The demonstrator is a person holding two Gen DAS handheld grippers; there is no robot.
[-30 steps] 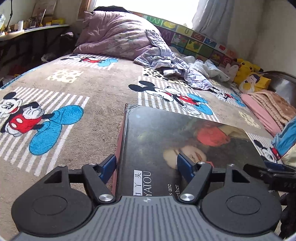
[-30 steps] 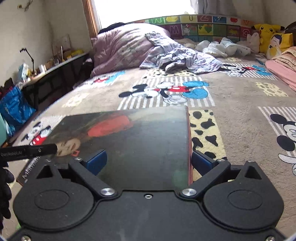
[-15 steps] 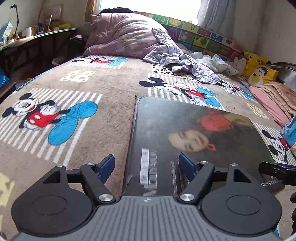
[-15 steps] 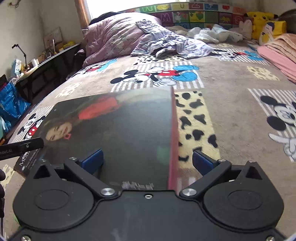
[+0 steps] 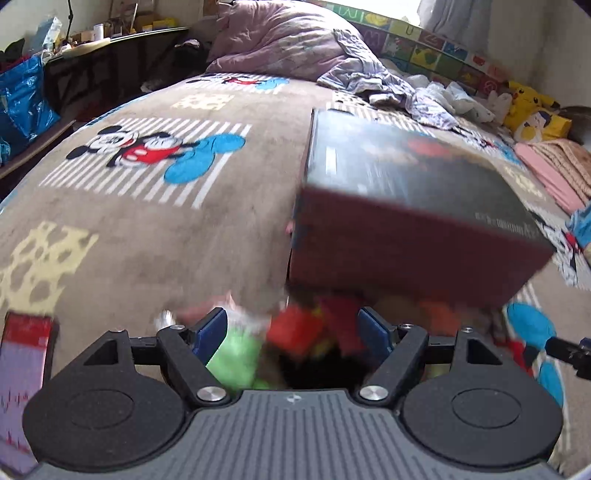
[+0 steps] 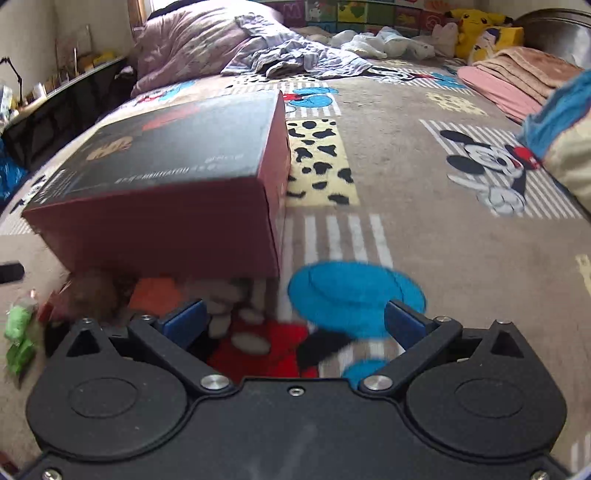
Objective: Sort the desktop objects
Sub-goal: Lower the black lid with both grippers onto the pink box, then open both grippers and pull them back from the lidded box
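Observation:
A box (image 5: 406,221) with a dark printed top and red sides lies on the cartoon-print bed cover, blurred by motion. Small items are heaped under its near end: a green packet (image 5: 236,354) and red pieces (image 5: 295,328). My left gripper (image 5: 291,326) is open in front of the heap, holding nothing. In the right wrist view the box (image 6: 173,177) is at the left, with an orange item (image 6: 155,291), a brown lump (image 6: 96,291), pale pebble-like pieces (image 6: 229,295) and green packets (image 6: 18,321) beneath it. My right gripper (image 6: 293,317) is open and holds nothing.
A red and purple flat object (image 5: 22,376) lies at the near left. A purple quilt (image 5: 280,40) and crumpled clothes (image 5: 388,85) are at the far end of the bed. Yellow plush toys (image 6: 476,26) and folded pink blankets (image 6: 517,81) are at the right, a dark desk (image 5: 110,62) at the left.
Both grippers have drawn back from the box, which was between their fingers before. The box's red near side now shows, and small items have come into view under it.

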